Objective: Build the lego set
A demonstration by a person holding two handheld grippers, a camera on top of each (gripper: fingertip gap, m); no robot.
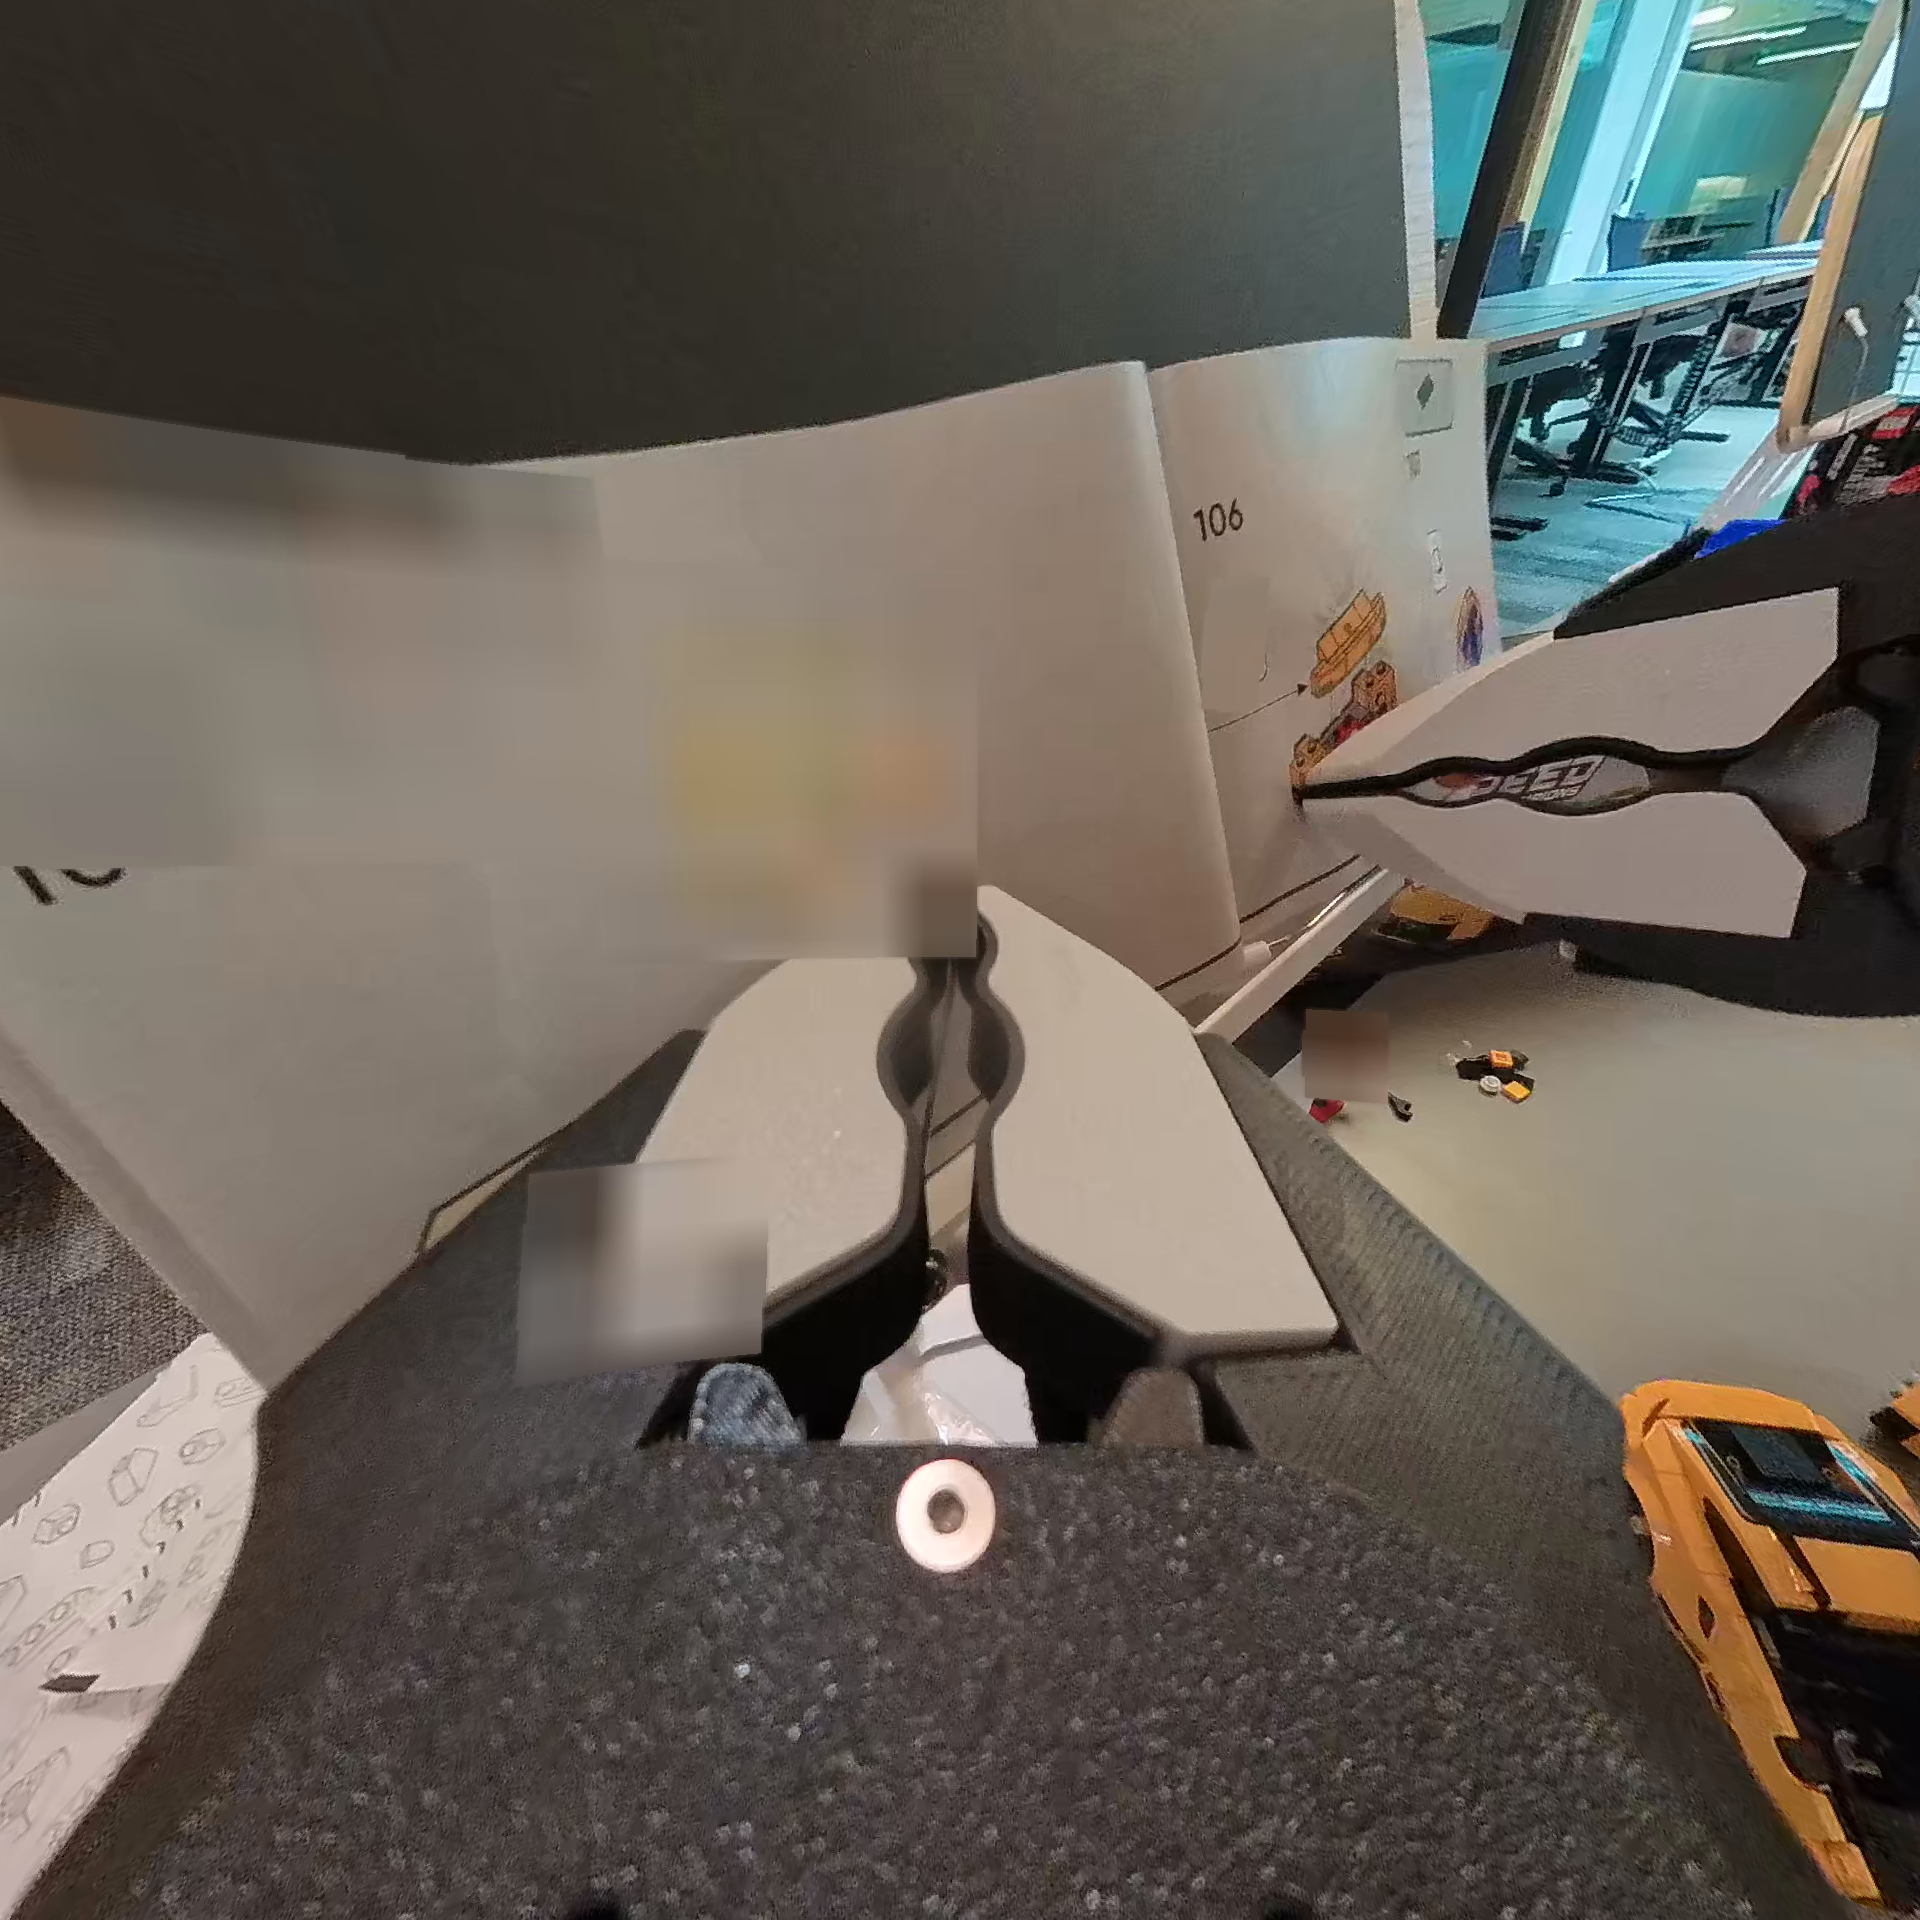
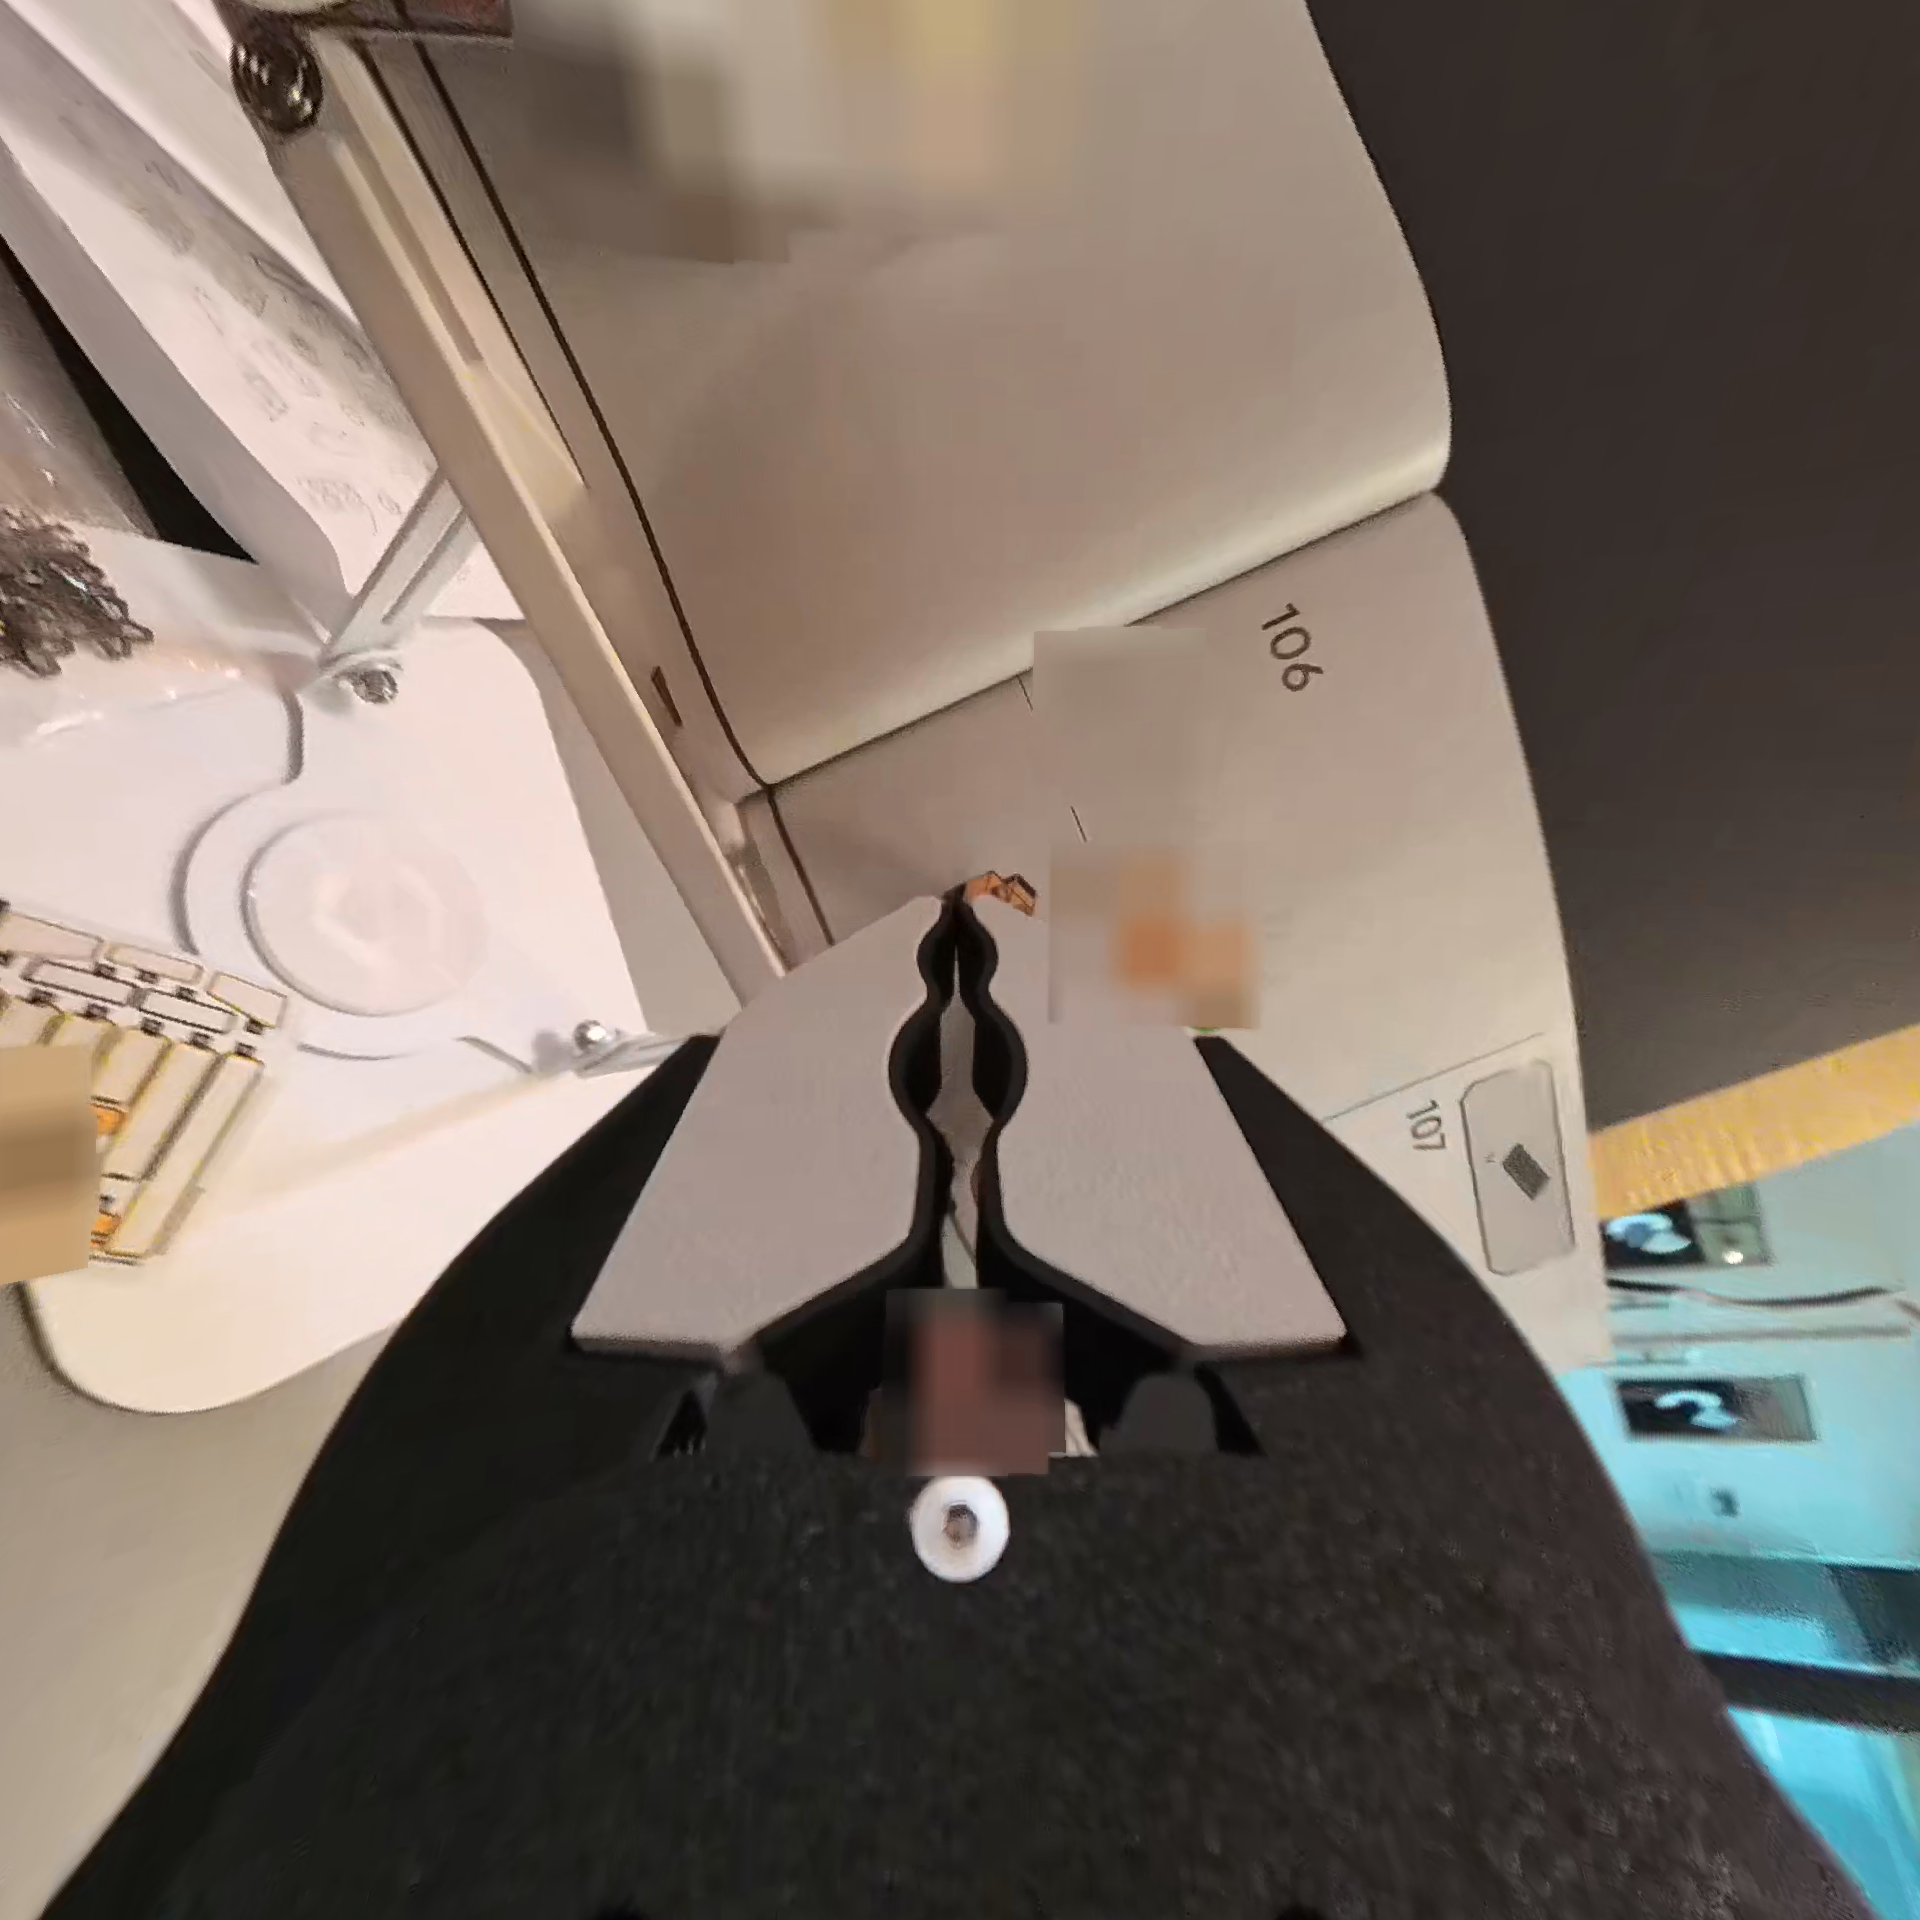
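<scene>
Left tool (image 1: pixel 951 961): its two grey fingers are pressed together, tips touching the lower edge of the open instruction booklet (image 1: pixel 935 623); whether a page is pinched between them cannot be told.
Right tool (image 2: pixel 954 914): fingers pressed together with the tips at the booklet's right-hand page (image 2: pixel 1195 727). In the left wrist view it (image 1: pixel 1311 795) comes in from the right, lying sideways, and a thin flat piece with printing on it (image 1: pixel 1507 790) sits squeezed between its two fingers.
Booklet: stands upright and open on a white stand (image 2: pixel 436 582) at the far side of the desk (image 1: pixel 1507 1195), pages curling outward; the right page shows a drawing of orange bricks.
Orange car (image 1: pixel 1766 1610): the partly built model, orange with black panels, rests on the desk at the near right, well apart from both tools.
Loose bricks (image 1: pixel 1496 1075): a small cluster of black, orange and grey pieces lies on the desk to the right of the booklet, below the right tool.
Printed sheet (image 1: pixel 114 1538): white paper with line drawings of parts, at the near left under the left tool's body.
Plastic bag (image 2: pixel 62 582): clear, holding dark small pieces, at the left edge of the right wrist view.
</scene>
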